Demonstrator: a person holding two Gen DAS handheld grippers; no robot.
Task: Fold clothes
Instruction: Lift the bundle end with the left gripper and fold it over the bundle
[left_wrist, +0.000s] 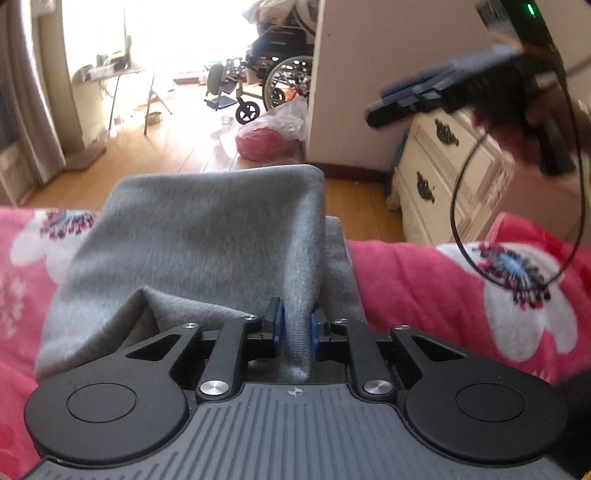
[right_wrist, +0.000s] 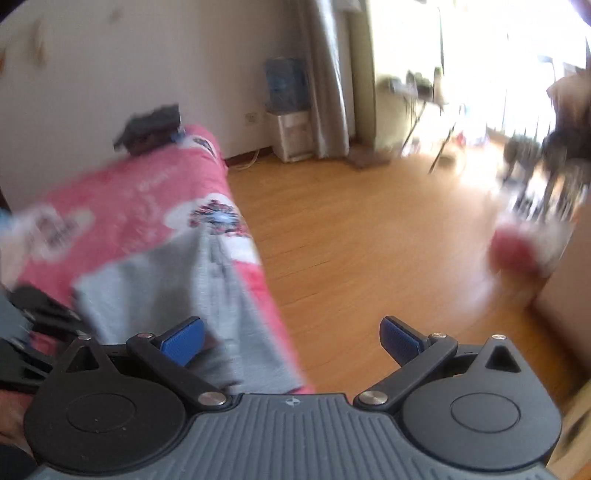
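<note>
No readable text, labels, numbers anywhere (right view blurred)

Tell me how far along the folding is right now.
Partly done: the grey garment on the pink floral bedspread already shows one fold. In hand: the left gripper pinches a ridge of it. The right gripper is open, holding nothing. Finishing folds remain.

Grey garment (left_wrist: 207, 229): soft matt knit cloth, slightly fuzzy. Bedspread (left_wrist: 424, 280): pink quilted fabric, matt, printed flowers. Left tongs (left_wrist: 294, 328): matt black plastic, shiny metal rivets, blue ribbed rubbery pads (left_wrist: 279, 325). Right tongs (right_wrist: 291, 338): same build. Floor (right_wrist: 369, 236): glossy wood boards. Dresser (left_wrist: 443, 177): cream painted wood, dark metal handles.
</note>
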